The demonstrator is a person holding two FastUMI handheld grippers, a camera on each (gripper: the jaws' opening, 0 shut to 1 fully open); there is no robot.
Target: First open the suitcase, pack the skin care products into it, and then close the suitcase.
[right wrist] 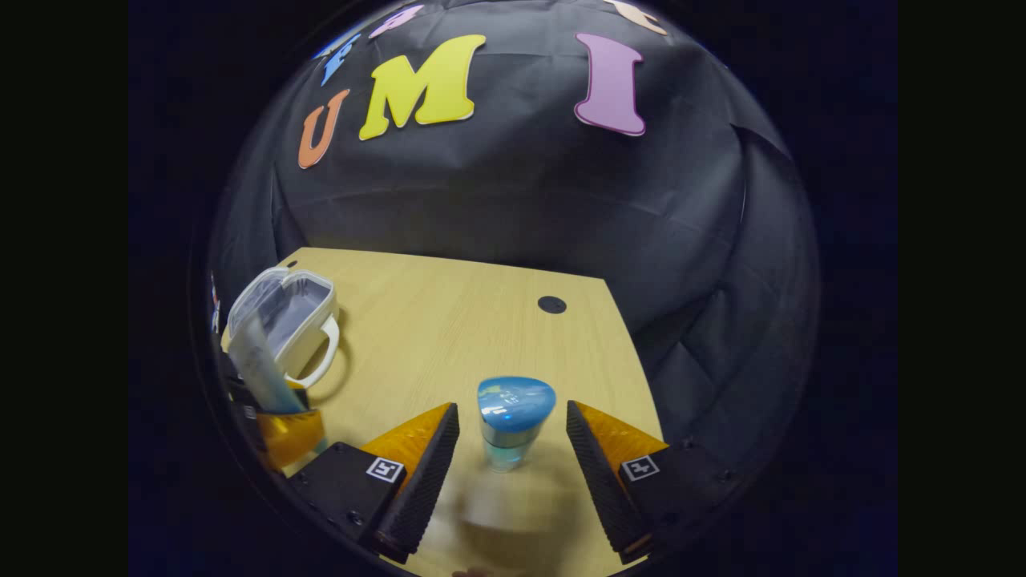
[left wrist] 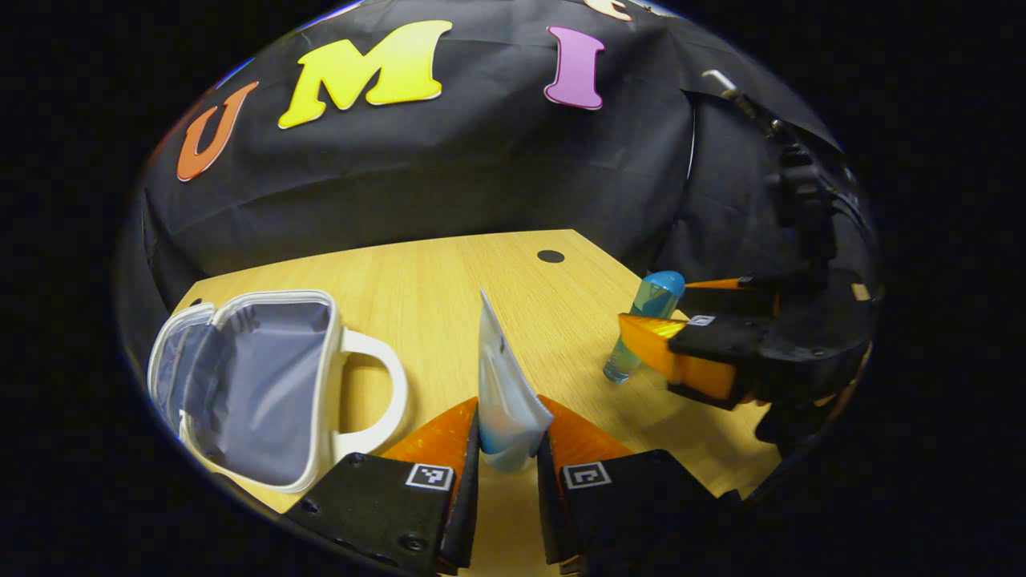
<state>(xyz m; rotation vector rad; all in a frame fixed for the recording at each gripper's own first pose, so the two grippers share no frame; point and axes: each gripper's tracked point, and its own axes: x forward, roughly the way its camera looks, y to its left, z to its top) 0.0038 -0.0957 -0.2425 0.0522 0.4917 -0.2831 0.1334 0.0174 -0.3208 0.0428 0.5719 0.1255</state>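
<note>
The left tool (left wrist: 508, 449) pinches a soft, probably light cream tube (left wrist: 503, 393) near its cap, beside the open suitcase (left wrist: 248, 385). The right tool (right wrist: 513, 449) gapes around the upright blue-capped bottle (right wrist: 513, 421) on the worktop (right wrist: 449, 320); slippery, so grip mid-body.

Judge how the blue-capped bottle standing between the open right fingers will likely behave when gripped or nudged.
The bottle is tall, narrow and upright on the table, so a nudge probably tips it. Its rounded shape suggests it would roll. The glossy surface may slip in the right gripper.
</note>
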